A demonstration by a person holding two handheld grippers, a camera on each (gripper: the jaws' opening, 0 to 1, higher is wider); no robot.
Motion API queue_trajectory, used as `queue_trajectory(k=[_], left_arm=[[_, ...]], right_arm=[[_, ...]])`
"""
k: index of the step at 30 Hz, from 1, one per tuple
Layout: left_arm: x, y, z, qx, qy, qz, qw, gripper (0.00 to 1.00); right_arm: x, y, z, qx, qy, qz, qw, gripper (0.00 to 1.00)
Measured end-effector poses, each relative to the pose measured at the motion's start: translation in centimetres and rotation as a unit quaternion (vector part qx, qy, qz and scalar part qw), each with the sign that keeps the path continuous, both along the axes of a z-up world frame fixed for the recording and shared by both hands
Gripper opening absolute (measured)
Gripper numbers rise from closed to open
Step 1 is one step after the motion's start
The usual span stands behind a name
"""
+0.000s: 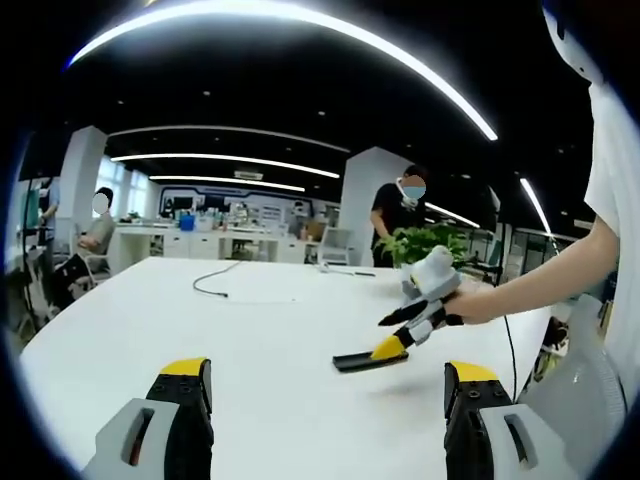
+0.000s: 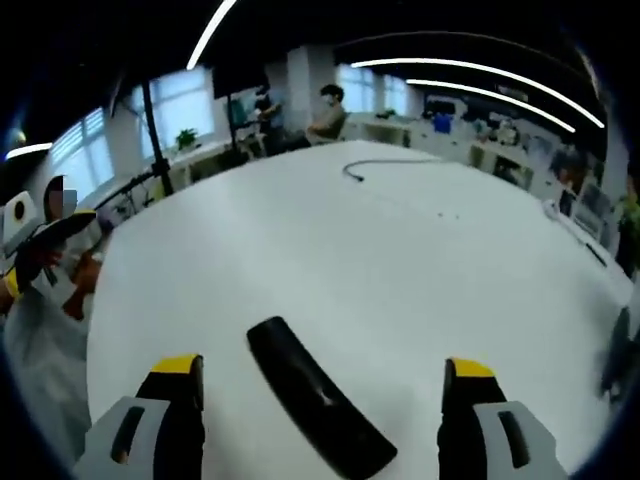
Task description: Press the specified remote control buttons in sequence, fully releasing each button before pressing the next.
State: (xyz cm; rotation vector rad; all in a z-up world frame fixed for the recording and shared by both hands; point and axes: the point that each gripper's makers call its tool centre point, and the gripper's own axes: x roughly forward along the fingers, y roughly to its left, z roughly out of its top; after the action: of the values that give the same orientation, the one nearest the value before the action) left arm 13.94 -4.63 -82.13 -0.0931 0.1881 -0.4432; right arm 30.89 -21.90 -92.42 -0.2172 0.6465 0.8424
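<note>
Left gripper view — left gripper (image 1: pixel 325 385) spread wide, idle over worktop (image 1: pixel 250 330); right gripper (image 1: pixel 392 346) at remote (image 1: pixel 368 359).
Right gripper view — fingers parted, remote between them, unpressed. Next: close, tip down onto button.

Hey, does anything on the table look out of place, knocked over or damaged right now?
Nothing stands out. The slim black remote control lies flat on the white table, apparently undamaged, between the open right gripper jaws. A loose dark cable rests far off.

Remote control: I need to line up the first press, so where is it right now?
The remote control lies on the white table between the right gripper's open jaws; in the left gripper view it sits right of centre.
</note>
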Motion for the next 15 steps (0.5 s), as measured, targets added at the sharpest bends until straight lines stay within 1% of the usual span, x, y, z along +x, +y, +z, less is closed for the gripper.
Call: queue_trajectory(k=[3,5,10,13,15], left_arm=[[0.0,0.0,-0.1,0.001,0.001,-0.001,1.0,1.0],[0.0,0.0,-0.1,0.002,0.001,-0.001,1.0,1.0],[0.0,0.0,-0.1,0.004,0.001,-0.002,1.0,1.0],[0.0,0.1,-0.2,0.005,0.001,-0.002,1.0,1.0],[0.0,0.0,-0.2,0.006,0.001,-0.003,1.0,1.0]], right_arm=[[-0.8,0.1,1.2,0.031,-0.012,-0.015,0.9993,0.99],[-1.4,0.0,1.8,0.039,-0.022,-0.02,0.9988,0.99],[-3.0,-0.5,2.7,0.05,-0.031,-0.033,0.9977,0.99],[-4.0,-0.7,3.6,0.079,-0.031,-0.048,0.9952,0.99],[-4.6,-1.0,3.9,0.086,-0.033,-0.057,0.9941,0.99]])
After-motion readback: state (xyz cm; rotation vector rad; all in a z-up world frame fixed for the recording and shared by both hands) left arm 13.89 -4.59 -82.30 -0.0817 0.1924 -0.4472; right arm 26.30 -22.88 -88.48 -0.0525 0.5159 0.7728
